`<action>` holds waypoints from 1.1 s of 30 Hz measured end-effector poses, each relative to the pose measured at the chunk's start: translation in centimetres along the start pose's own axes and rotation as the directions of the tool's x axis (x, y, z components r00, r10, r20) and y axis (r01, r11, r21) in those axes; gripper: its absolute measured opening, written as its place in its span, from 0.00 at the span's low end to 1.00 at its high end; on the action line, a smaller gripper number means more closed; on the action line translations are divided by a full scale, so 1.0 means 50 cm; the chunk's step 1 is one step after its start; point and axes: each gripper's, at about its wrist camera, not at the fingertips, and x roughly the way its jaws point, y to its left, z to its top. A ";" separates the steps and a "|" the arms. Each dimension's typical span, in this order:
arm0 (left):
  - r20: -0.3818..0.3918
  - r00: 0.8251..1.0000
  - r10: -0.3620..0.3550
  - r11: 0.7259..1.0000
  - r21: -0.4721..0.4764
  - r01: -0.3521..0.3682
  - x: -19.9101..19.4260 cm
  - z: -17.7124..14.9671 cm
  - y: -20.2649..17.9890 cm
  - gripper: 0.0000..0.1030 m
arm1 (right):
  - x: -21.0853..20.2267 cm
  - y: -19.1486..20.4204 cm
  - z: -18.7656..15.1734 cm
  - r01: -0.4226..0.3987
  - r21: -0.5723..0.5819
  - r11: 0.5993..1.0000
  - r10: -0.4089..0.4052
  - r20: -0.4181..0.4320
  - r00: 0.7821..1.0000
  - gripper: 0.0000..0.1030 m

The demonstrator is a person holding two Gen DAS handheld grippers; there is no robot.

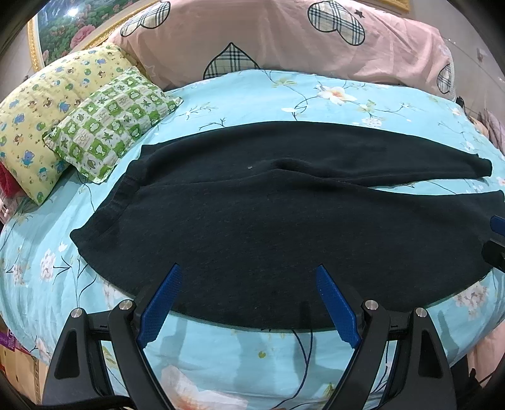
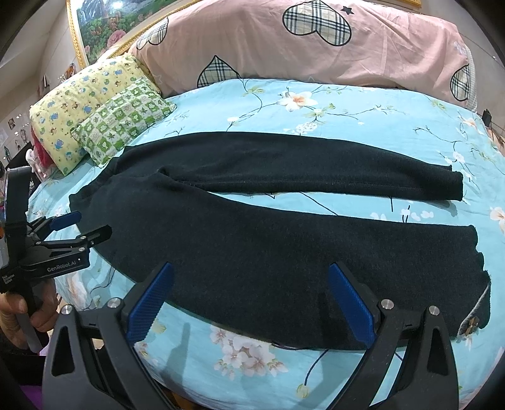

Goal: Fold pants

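Observation:
Black pants lie flat on the blue floral bed sheet, waistband to the left, both legs running right. In the right wrist view the two legs are splayed apart, with a strip of sheet between them. My left gripper is open, hovering over the near edge of the pants close to the waist end, with nothing between its fingers. My right gripper is open over the near leg, also holding nothing. The left gripper shows at the left of the right wrist view, held by a hand.
A green checked pillow and a yellow printed pillow lie at the back left, near the waistband. A pink bedcover with plaid hearts is rolled along the back. A gold-framed picture stands behind. The bed's front edge curves just below the grippers.

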 end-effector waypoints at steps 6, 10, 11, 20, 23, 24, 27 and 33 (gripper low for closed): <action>-0.004 1.000 -0.010 1.000 0.008 0.010 0.000 -0.003 -0.005 0.85 | -0.001 0.000 0.001 -0.002 0.002 1.000 0.002 0.000 1.000 0.95; -0.012 1.000 -0.028 1.000 0.009 0.028 0.003 -0.004 -0.005 0.85 | -0.001 0.000 0.001 -0.002 0.003 1.000 0.002 -0.001 1.000 0.95; -0.014 0.999 -0.035 0.999 0.011 0.036 0.004 -0.004 -0.005 0.85 | -0.001 0.000 0.001 -0.002 0.003 1.000 0.002 0.000 1.000 0.95; -0.025 0.994 -0.111 0.992 0.049 0.112 0.014 0.020 -0.011 0.85 | -0.008 -0.014 0.009 -0.004 0.026 1.000 0.004 0.007 1.000 0.95; -0.028 0.990 -0.141 0.987 0.068 0.142 0.020 0.042 -0.014 0.85 | -0.012 -0.037 0.018 -0.001 0.049 0.999 0.001 0.011 1.000 0.95; -0.028 0.988 -0.152 0.985 0.075 0.154 0.022 0.049 -0.016 0.85 | -0.014 -0.046 0.021 0.000 0.062 0.998 -0.001 0.014 1.000 0.95; -0.032 0.980 -0.194 0.976 0.094 0.197 0.027 0.076 -0.022 0.85 | -0.018 -0.082 0.034 0.005 0.099 0.995 -0.007 0.021 1.000 0.95; -0.035 0.965 -0.260 0.953 0.151 0.262 0.051 0.149 -0.040 0.85 | -0.026 -0.144 0.068 0.032 0.128 0.991 -0.036 0.029 0.999 0.95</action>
